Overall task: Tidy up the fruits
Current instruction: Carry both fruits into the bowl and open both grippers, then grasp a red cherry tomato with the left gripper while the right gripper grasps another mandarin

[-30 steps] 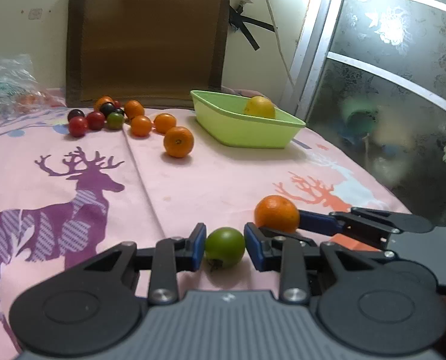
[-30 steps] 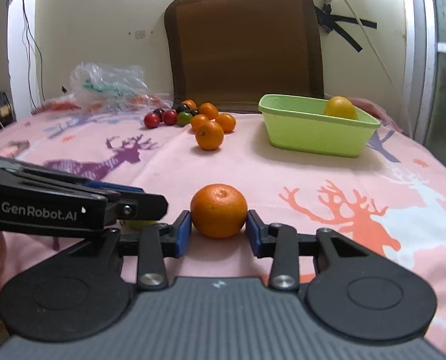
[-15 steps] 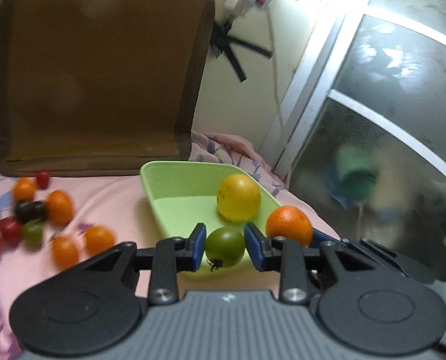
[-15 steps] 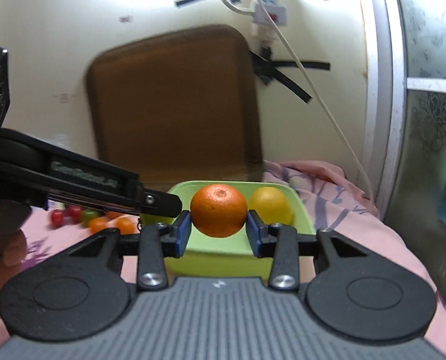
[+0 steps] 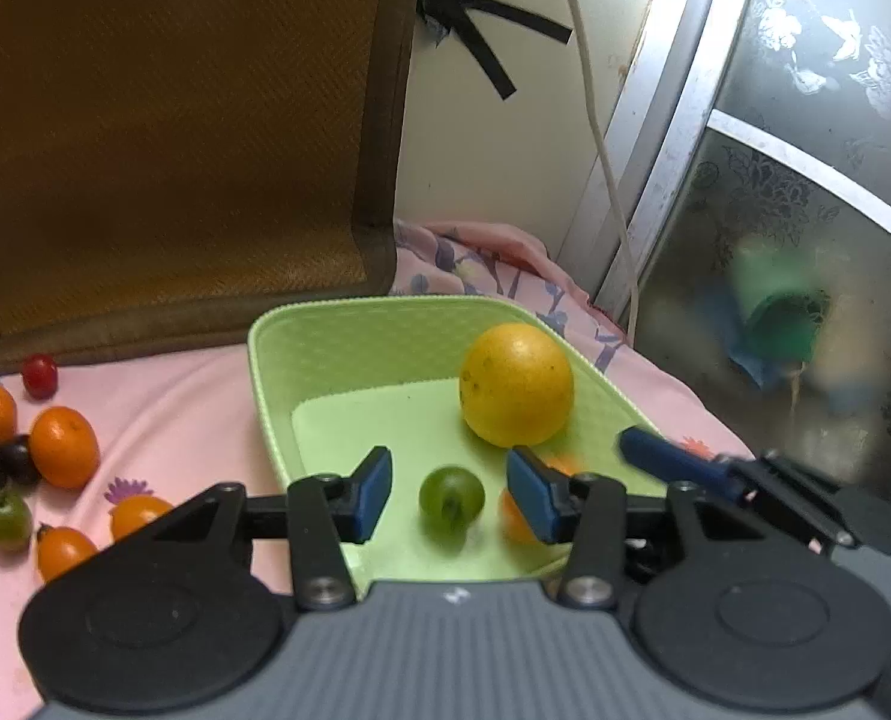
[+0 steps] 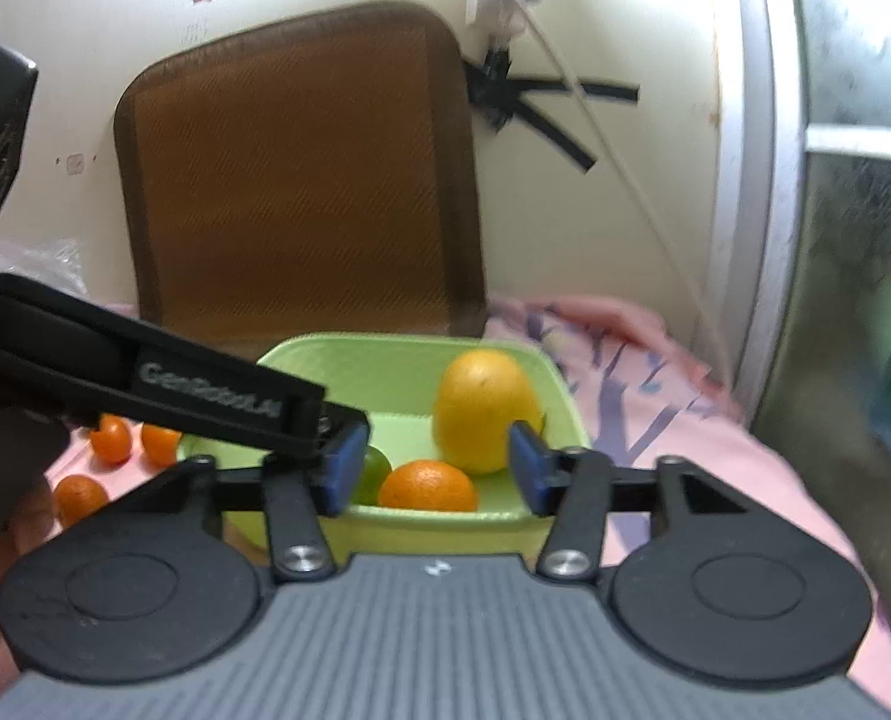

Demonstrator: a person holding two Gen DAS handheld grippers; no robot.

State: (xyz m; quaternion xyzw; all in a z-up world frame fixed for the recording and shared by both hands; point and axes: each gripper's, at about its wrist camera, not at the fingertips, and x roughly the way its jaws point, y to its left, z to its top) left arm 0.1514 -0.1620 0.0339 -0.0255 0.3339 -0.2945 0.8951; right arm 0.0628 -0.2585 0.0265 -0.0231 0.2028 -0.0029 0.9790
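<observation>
Orange (image 5: 514,519) half-hidden behind left tool (image 5: 450,495)

My left wrist camera looked forward along my left gripper (image 5: 450,495), close above the near rim of the green tray (image 5: 271,396), facing the brown cushion (image 5: 175,120) and the frosted door (image 5: 805,192). My right wrist camera sat just behind my right gripper (image 6: 439,468), a little lower and farther back, facing the same wall. Both views shared the tray, the yellow fruit (image 6: 481,411), the cushion and the taped cable (image 6: 565,90).
</observation>
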